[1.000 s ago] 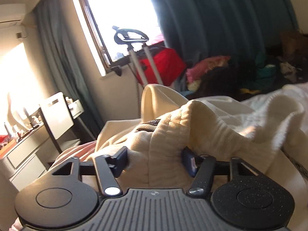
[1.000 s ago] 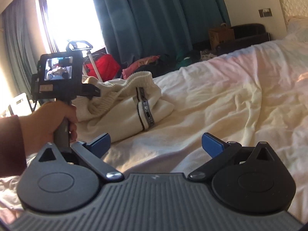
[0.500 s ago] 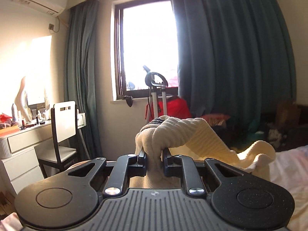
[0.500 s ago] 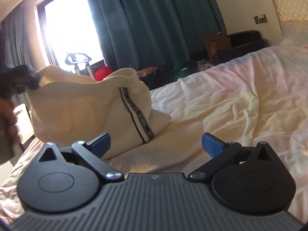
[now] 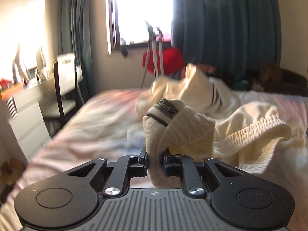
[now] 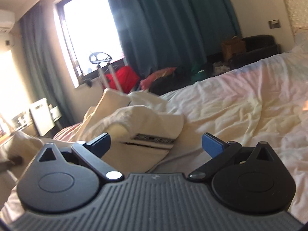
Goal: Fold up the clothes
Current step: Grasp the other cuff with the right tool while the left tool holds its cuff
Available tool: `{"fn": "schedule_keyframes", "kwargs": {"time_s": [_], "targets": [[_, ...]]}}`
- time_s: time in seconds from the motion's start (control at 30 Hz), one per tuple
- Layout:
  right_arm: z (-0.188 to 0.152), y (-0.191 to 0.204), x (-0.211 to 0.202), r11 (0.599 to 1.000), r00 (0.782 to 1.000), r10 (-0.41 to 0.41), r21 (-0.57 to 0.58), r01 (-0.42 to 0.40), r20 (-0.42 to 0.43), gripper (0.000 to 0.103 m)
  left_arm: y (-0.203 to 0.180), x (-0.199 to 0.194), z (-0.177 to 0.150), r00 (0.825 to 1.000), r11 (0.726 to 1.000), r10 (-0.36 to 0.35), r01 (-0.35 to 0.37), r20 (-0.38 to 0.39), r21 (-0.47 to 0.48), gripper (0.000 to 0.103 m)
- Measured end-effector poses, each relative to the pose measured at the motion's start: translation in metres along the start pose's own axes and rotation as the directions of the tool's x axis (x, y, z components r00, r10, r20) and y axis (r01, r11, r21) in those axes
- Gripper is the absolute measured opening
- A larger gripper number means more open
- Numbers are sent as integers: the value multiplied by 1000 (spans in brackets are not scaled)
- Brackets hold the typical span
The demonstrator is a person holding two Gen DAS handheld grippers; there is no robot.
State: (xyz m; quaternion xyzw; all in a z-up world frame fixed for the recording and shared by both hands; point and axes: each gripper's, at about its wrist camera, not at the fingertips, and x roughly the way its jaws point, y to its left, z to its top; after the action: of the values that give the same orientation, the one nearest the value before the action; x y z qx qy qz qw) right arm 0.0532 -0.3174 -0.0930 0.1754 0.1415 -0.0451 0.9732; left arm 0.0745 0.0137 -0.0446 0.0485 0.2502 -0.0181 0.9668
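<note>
A cream knitted garment [image 5: 192, 127] with a dark printed stripe lies bunched on the bed. My left gripper [image 5: 155, 158] is shut on a fold of it and holds that fold above the sheet; its ribbed waistband [image 5: 256, 132] trails to the right. In the right wrist view the same garment [image 6: 146, 127] lies crumpled ahead and to the left, stripe showing. My right gripper [image 6: 156, 142] is open and empty, just above the garment's near edge.
The bed sheet [image 6: 231, 107] is white and wrinkled, stretching right. A white chair [image 5: 65, 80] and a dresser [image 5: 21, 115] stand left of the bed. A red bag [image 5: 163, 61] and metal stand sit under the window, with clothes piled by the teal curtains [image 6: 173, 28].
My left gripper closed on the garment, lifted it, then swung it down over the bed. The garment dropped from hanging to crumpled on the sheet. My right gripper stayed open and moved nearer to it.
</note>
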Motion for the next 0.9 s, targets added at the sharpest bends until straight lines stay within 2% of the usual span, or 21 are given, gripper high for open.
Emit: {"fn": "schedule_keyframes", "kwargs": {"time_s": [0.1,0.17,0.23,0.3,0.37,0.5,0.53,0.6,0.63,0.67,0.7,0.77,0.9], "targets": [[-11,19,-3,993,999,-2,-115,-3,-45,103,9,-1,-15,998,999,-22,21,-51,-35,18],[-16,27,-1,989,998,1,-145,-11,-68,103,13,-5,-17,998,998,-38,35,-56,-43,24],[-21,31,3,987,996,0,-158,-13,-85,102,17,-8,-18,997,997,-53,50,-61,-52,25],[-26,35,9,986,995,-5,-165,-12,-101,95,19,-6,-18,995,996,-66,60,-75,-70,29],[-29,38,17,986,993,-17,-168,-3,-118,81,16,-4,-18,994,994,-70,61,-88,-91,32],[-34,41,41,984,985,-55,-174,26,-163,76,17,-3,-19,991,992,-84,73,-104,-107,40],[-37,43,47,982,984,-63,-189,31,-165,74,16,-3,-18,992,992,-83,73,-100,-99,42],[-40,44,57,975,986,-75,-220,40,-151,74,10,-2,-17,994,995,-84,81,-70,-54,54],[-41,45,61,972,987,-78,-232,44,-139,74,6,0,-18,995,996,-86,85,-50,-26,55],[-42,46,64,970,989,-78,-240,46,-126,64,1,3,-18,996,996,-85,86,-36,3,55],[-43,46,66,967,991,-77,-249,48,-112,60,-2,9,-19,995,996,-89,90,-43,14,58],[-45,48,71,963,993,-77,-265,52,-84,61,-8,20,-20,994,995,-95,97,-57,31,60],[-47,50,77,957,994,-85,-284,62,-68,59,-3,31,-18,995,997,-76,75,-68,-18,60]]}}
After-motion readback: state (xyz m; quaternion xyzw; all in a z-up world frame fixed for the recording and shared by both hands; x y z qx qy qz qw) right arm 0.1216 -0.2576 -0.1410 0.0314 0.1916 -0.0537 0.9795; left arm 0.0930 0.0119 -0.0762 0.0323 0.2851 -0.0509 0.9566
